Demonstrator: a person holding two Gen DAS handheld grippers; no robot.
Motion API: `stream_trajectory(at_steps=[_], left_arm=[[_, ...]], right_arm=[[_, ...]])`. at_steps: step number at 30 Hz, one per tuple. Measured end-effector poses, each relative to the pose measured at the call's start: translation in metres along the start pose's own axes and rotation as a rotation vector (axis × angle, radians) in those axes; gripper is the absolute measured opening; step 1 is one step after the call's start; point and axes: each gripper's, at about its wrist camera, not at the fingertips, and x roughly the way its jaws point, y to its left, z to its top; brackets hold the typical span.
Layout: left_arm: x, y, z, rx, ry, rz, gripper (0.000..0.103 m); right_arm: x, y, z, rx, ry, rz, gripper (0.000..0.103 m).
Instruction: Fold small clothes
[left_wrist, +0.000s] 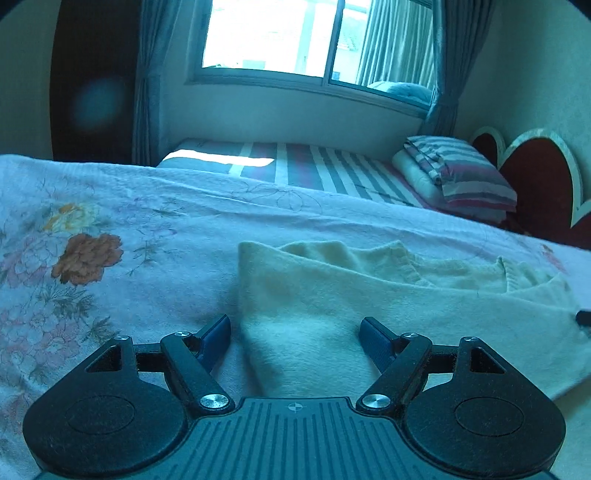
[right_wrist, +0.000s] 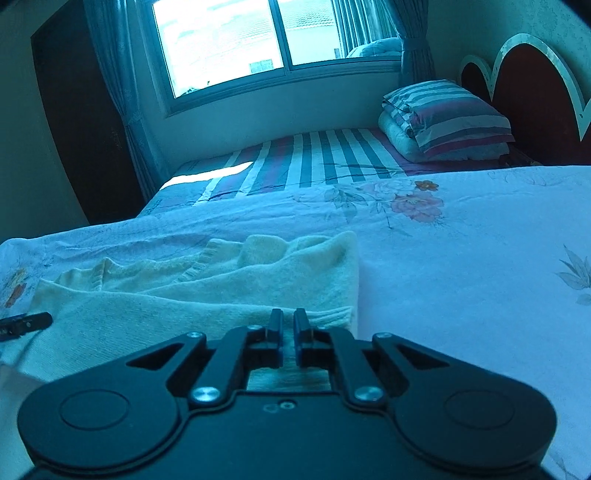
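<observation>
A cream knit sweater (left_wrist: 332, 295) lies partly folded on a floral bedspread (left_wrist: 110, 221). My left gripper (left_wrist: 295, 332) is open, its fingers astride the sweater's near left corner. In the right wrist view the same sweater (right_wrist: 221, 288) lies ahead. My right gripper (right_wrist: 289, 325) is shut on the sweater's near right edge, with cloth showing between and behind the fingers. A tip of the right gripper (left_wrist: 583, 317) shows at the right edge of the left wrist view. A tip of the left gripper (right_wrist: 26, 323) shows at the left edge of the right wrist view.
Beyond the bedspread lies a striped sheet (right_wrist: 314, 158) with stacked striped pillows (right_wrist: 443, 118) by a red heart-shaped headboard (right_wrist: 535, 92). A window (left_wrist: 295, 37) with curtains is on the far wall. A dark wardrobe (right_wrist: 74, 129) stands at the left.
</observation>
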Motion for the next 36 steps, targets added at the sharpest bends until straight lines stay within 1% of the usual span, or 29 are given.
stream_trajectory(at_steps=[1,2,3,4,5,6,7,8,9,10,11,12,13,14,15,17,19,21,22,23,25,27,29,31,32,33,34,35,36], left_arm=[[-0.001,0.001,0.003,0.014,-0.002,0.028,0.077],[-0.004,0.003,0.007,0.011,-0.009,0.036,0.077],[-0.008,0.003,0.010,0.004,-0.027,0.022,0.077],[-0.014,0.001,0.014,0.015,-0.057,0.013,0.077],[-0.016,-0.002,0.017,0.037,-0.074,0.017,0.077],[-0.013,-0.004,0.020,0.050,-0.074,0.018,0.077],[-0.007,-0.003,0.022,0.051,-0.060,0.021,0.077],[0.003,-0.003,0.024,0.050,-0.029,0.037,0.077],[0.015,-0.001,0.022,0.048,0.011,0.072,0.077],[0.024,0.003,0.019,0.035,0.041,0.083,0.077],[0.024,0.006,0.016,0.026,0.025,0.074,0.079],[0.022,0.003,0.019,0.042,0.036,0.086,0.079],[0.016,0.000,0.021,0.053,0.045,0.106,0.079],[0.006,-0.002,0.023,0.044,0.029,0.098,0.079],[-0.008,-0.003,0.022,0.029,-0.004,0.068,0.079],[-0.027,-0.008,0.016,0.042,-0.027,0.057,0.079],[-0.031,-0.011,0.008,0.058,-0.009,0.055,0.079],[-0.020,-0.010,-0.004,0.075,0.064,0.084,0.079],[-0.019,-0.007,-0.009,0.056,0.046,0.073,0.079],[-0.021,-0.005,-0.010,0.041,0.042,0.069,0.079],[-0.027,-0.004,-0.008,0.028,0.044,0.084,0.079],[-0.039,-0.003,-0.007,0.019,0.023,0.081,0.079],[-0.053,-0.002,-0.010,0.025,-0.001,0.096,0.079],[-0.059,0.005,-0.016,0.015,0.007,0.108,0.079],[-0.058,0.008,-0.020,0.010,0.027,0.119,0.079],[-0.054,0.014,-0.025,0.002,0.059,0.133,0.079],[-0.054,0.019,-0.028,-0.025,0.049,0.116,0.079],[-0.056,0.022,-0.028,-0.040,0.052,0.113,0.079],[-0.058,0.022,-0.026,-0.039,0.055,0.119,0.079]], right_arm=[[0.002,-0.003,-0.001,0.010,-0.002,-0.005,0.007],[0.000,-0.007,0.000,0.030,-0.009,-0.001,0.007],[-0.005,-0.008,0.002,0.040,-0.023,0.002,0.010],[-0.013,-0.008,0.004,0.041,-0.053,0.008,0.017],[-0.018,-0.008,0.005,0.038,-0.074,0.011,0.018],[-0.019,-0.008,0.006,0.038,-0.078,0.013,0.018],[-0.016,-0.008,0.006,0.037,-0.069,0.012,0.018],[-0.011,-0.008,0.005,0.033,-0.049,0.004,0.018],[-0.002,-0.009,0.003,0.030,-0.013,-0.016,0.014],[0.004,-0.010,0.000,0.022,0.006,-0.026,0.013],[0.004,-0.010,0.000,0.019,-0.002,-0.024,0.013],[0.001,-0.010,0.003,0.024,0.002,-0.025,0.013],[-0.006,-0.010,0.005,0.032,-0.014,-0.020,0.017],[-0.016,-0.009,0.007,0.039,-0.043,-0.015,0.019],[-0.026,-0.009,0.007,0.042,-0.068,-0.009,0.019],[-0.038,-0.009,0.005,0.042,-0.084,0.009,0.019],[-0.039,-0.008,-0.001,0.033,-0.067,0.017,0.019],[-0.024,-0.006,-0.008,0.014,0.006,-0.009,0.019],[-0.016,-0.005,-0.012,0.004,0.038,-0.021,0.019],[-0.017,-0.003,-0.012,0.000,0.022,-0.025,0.019],[-0.020,0.000,-0.008,0.010,0.026,-0.025,0.020],[-0.028,0.000,-0.006,0.021,0.005,-0.018,0.021],[-0.041,0.002,-0.003,0.022,-0.027,-0.011,0.021],[-0.050,0.006,-0.001,0.022,-0.045,0.017,0.021],[-0.051,0.010,-0.001,0.007,-0.052,0.029,0.021],[-0.045,0.013,-0.003,-0.012,-0.036,0.018,0.020],[-0.034,0.014,-0.004,-0.008,0.021,-0.007,0.021],[-0.021,0.012,-0.007,0.003,0.096,-0.037,0.020],[-0.018,0.012,-0.009,-0.001,0.102,-0.042,0.019]])
